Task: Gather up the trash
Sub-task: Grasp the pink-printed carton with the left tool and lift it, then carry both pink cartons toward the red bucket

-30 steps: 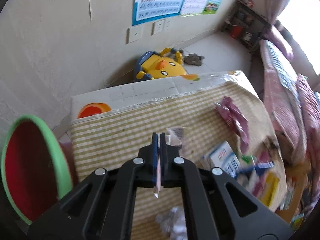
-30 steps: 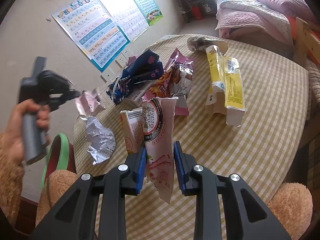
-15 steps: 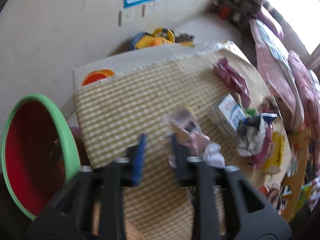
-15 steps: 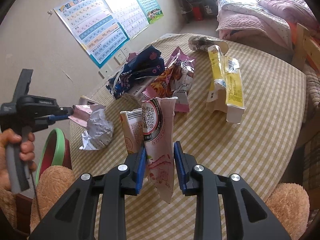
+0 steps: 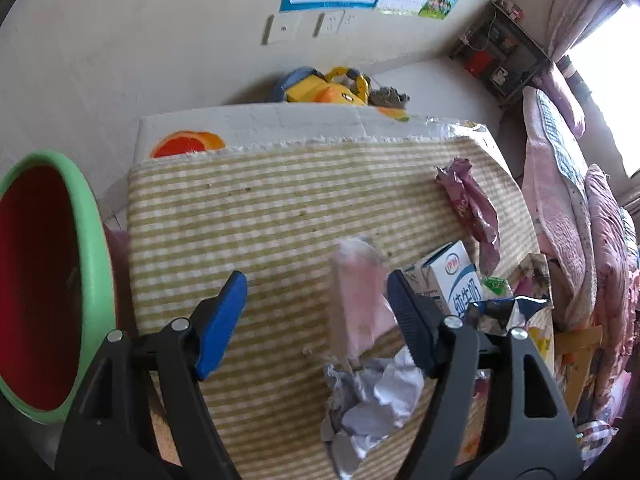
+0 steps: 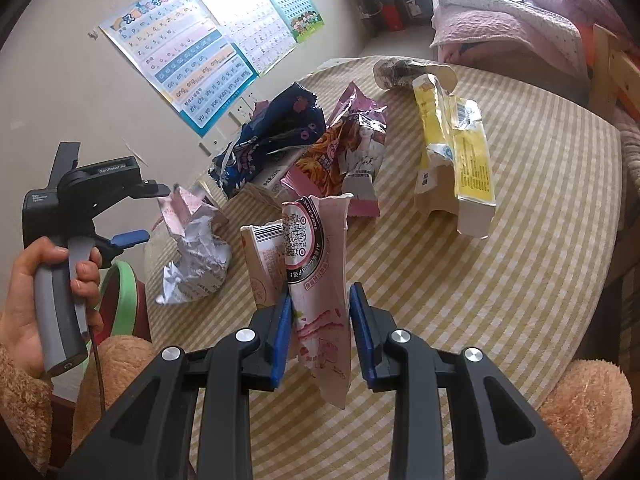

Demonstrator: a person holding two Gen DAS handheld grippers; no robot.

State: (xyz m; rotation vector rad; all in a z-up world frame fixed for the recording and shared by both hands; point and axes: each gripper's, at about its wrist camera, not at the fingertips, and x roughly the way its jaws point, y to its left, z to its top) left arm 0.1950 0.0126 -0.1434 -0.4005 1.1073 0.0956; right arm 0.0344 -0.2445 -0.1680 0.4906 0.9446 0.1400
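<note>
My left gripper (image 5: 315, 280) hovers over the checked tablecloth (image 5: 260, 220) with its jaws opening. A blurred pink wrapper (image 5: 356, 292) shows between them, close to the right pad, and neither pad presses on it. In the right wrist view that wrapper (image 6: 180, 208) rests against a crumpled white paper (image 6: 200, 264). My right gripper (image 6: 320, 300) is shut on a long pink ice-cream wrapper (image 6: 316, 256), held upright above the table. A second pink packet (image 6: 262, 256) stands against it on its left. A green-rimmed red bin (image 5: 92, 260) stands left of the table.
A milk carton (image 5: 460, 280), a purple wrapper (image 5: 468, 204), a dark blue bag (image 6: 276, 136), an orange snack bag (image 6: 344, 148) and a torn yellow box (image 6: 456, 152) litter the table. A yellow toy (image 5: 332, 92) lies on the floor beyond. A bed (image 6: 520, 20) stands behind.
The left jaws went from shut on a thin wrapper to wide apart, and the wrapper has left them. The left gripper sank toward the table. The right gripper kept still.
</note>
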